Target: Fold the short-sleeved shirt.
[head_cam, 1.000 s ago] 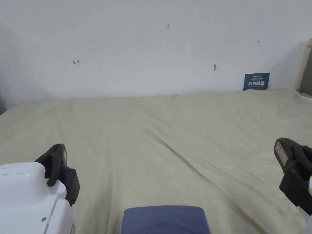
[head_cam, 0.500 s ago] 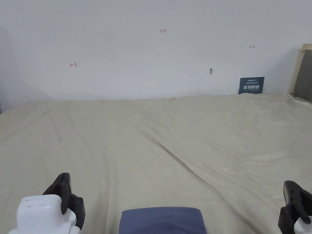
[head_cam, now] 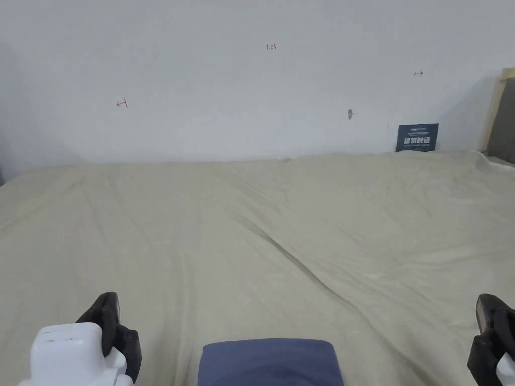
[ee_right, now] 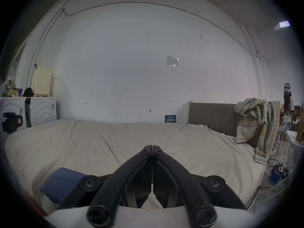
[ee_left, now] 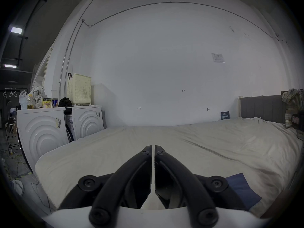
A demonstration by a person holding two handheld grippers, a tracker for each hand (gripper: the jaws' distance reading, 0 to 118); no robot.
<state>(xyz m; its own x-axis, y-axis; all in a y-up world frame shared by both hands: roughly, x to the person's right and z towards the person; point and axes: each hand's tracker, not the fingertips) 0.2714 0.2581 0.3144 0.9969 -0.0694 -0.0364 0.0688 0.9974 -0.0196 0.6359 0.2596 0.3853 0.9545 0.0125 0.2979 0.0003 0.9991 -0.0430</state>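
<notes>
Navy cloth, the shirt (head_cam: pixel 270 361), lies folded into a flat rectangle at the near edge of the bed (head_cam: pixel 261 226), about midway along that edge. In the left gripper view the shirt (ee_left: pixel 243 190) sits to the right of the jaws, and in the right gripper view the shirt (ee_right: pixel 61 183) sits to the left of them, so it lies between the two grippers and touches neither.

At the near left of the bed in the head view is the left gripper (head_cam: pixel 108 321), with the right gripper (head_cam: pixel 490 321) at the near right edge, well apart from it. In its own view the left gripper (ee_left: pixel 153 147) has its jaws drawn together, a thin slit between them and nothing held. The right gripper (ee_right: pixel 152 147) likewise has its jaws brought together at the tips, empty.

A cream sheet covers the bed, creased with a long diagonal wrinkle running from the middle toward the near right. A white wall (head_cam: pixel 251 80) stands behind the far edge, with a small blue sign (head_cam: pixel 417 137) leaning at its foot near the far right corner. A plaid garment (ee_right: pixel 253 126) hangs over the grey headboard (ee_right: pixel 212 116) on the right side. Two white washers (ee_left: pixel 49 129) stand beyond the left side of the bed, with a cream basket (ee_left: pixel 79 88) on top.
</notes>
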